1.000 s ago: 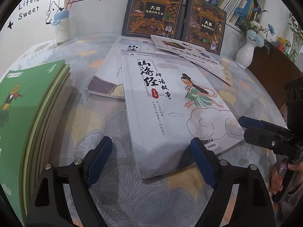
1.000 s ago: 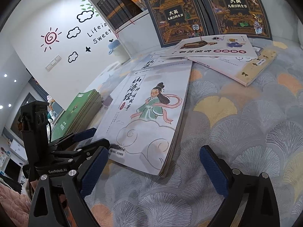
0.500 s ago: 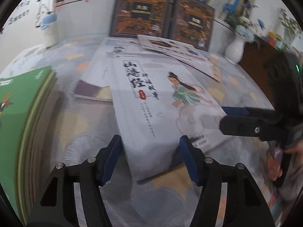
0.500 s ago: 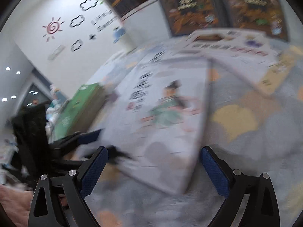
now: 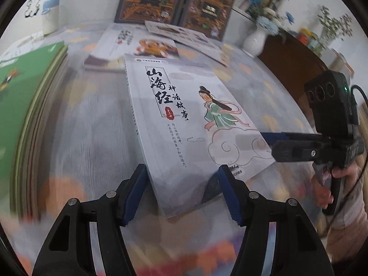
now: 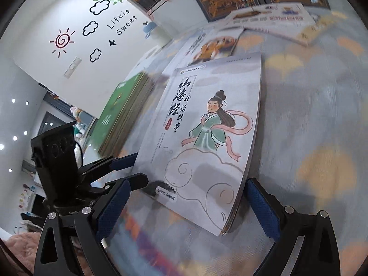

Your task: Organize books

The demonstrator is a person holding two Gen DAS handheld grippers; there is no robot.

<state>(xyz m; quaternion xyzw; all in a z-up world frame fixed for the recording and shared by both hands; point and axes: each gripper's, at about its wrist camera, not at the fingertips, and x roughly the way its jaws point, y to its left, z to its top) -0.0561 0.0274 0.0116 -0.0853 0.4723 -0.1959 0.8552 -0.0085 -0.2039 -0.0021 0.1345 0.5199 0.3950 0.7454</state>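
Both grippers are gripping one grey book (image 5: pixel 188 124) across its near end — it is tilting above the table (image 5: pixel 92 124). The left gripper (image 5: pixel 181 192) is clamping the spine-side corner; the right gripper (image 6: pixel 186 203), jaws wider, is spanning the bottom edge. A green stack (image 5: pixel 25 96) is lying on the left.

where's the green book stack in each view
Left wrist view: the green book stack fills the left edge, left of the grey storybook.
Right wrist view: the green book stack is left of centre, above the left hand-held gripper and left of the same storybook.
Shared landmark: the grey storybook with the green-robed figure on a cloud.
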